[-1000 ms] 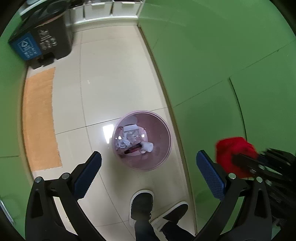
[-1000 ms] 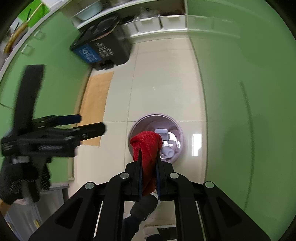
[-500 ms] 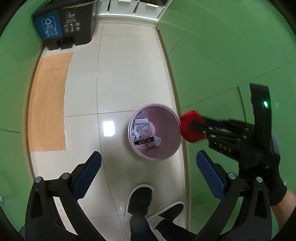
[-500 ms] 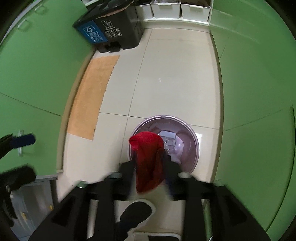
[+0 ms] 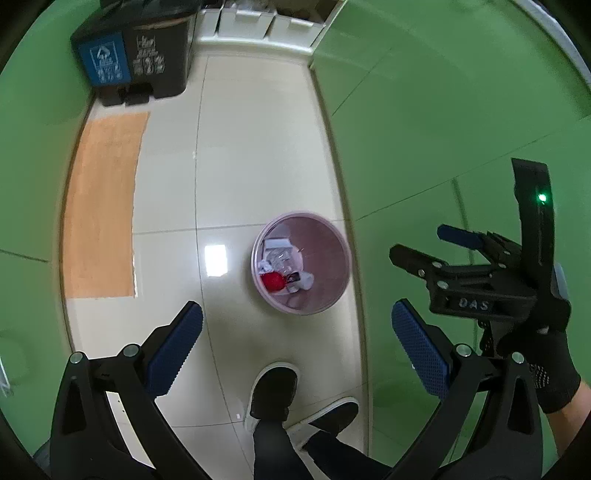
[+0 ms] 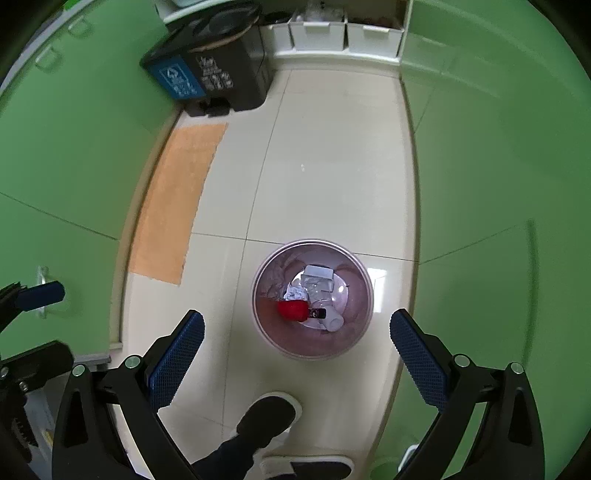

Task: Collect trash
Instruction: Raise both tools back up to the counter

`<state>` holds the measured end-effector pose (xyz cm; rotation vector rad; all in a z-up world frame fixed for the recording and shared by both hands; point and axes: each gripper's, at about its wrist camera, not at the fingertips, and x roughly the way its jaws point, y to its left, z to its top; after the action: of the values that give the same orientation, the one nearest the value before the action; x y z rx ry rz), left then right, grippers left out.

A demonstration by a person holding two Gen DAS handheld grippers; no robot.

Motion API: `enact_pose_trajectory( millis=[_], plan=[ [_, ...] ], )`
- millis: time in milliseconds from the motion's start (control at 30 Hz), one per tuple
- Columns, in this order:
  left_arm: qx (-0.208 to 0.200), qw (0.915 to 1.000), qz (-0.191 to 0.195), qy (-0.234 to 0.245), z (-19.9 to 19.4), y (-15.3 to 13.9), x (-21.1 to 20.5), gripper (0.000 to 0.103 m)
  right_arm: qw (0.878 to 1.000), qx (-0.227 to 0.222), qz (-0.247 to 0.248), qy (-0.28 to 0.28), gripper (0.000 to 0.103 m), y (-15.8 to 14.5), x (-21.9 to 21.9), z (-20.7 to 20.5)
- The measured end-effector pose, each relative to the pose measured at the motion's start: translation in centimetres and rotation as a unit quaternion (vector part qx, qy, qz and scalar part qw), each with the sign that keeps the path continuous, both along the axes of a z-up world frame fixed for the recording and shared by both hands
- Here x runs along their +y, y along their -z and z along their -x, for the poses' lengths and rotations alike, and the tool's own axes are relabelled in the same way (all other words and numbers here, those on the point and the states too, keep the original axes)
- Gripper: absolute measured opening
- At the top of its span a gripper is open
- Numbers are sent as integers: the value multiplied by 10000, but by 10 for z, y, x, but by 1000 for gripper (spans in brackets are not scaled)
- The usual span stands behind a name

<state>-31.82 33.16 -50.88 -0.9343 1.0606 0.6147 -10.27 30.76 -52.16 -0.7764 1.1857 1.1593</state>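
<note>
A pink waste bin point(image 5: 341, 243) stands on the tiled floor, holding white scraps and wrappers. A red cloth point(image 5: 273, 281) lies inside it at the left; the right wrist view also shows this red cloth point(image 6: 293, 309) in the bin point(image 6: 356, 267). My right gripper point(image 6: 295, 325) hangs above the bin, its jaws opening wide with nothing between them. In the left wrist view the right gripper point(image 5: 419, 242) sits to the bin's right in a gloved hand. My left gripper point(image 5: 295, 317) is open and empty, and the left gripper point(image 6: 55, 323) shows at the right wrist view's left edge.
Green cabinet fronts line both sides of the narrow floor. A black recycling bin with a blue label point(image 5: 136, 62) and white storage boxes point(image 5: 255, 22) stand at the far end. An orange mat point(image 5: 101, 206) lies on the left. The person's shoes point(image 5: 273, 387) are just below the pink bin.
My right gripper's jaws have spread apart and let go of the red cloth, which has dropped into the pink bin. The left gripper has risen; the bin looks smaller.
</note>
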Motion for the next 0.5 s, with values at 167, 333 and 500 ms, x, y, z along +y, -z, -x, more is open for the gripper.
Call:
enact_pose_trajectory(
  millis=[167, 333, 500],
  plan=[
    [-179, 9997, -172, 69, -8, -66, 2, 100, 9996, -37, -177, 234, 96, -73, -19, -2],
    [-390, 9981, -444, 172, -17, -150, 2, 100, 9975, -112, -543, 444, 96, -165, -40, -4],
    [-649, 9940, -780, 410, -32, -237, -4, 100, 9918, -279, -1078, 619, 96, -261, -66, -4]
  ],
)
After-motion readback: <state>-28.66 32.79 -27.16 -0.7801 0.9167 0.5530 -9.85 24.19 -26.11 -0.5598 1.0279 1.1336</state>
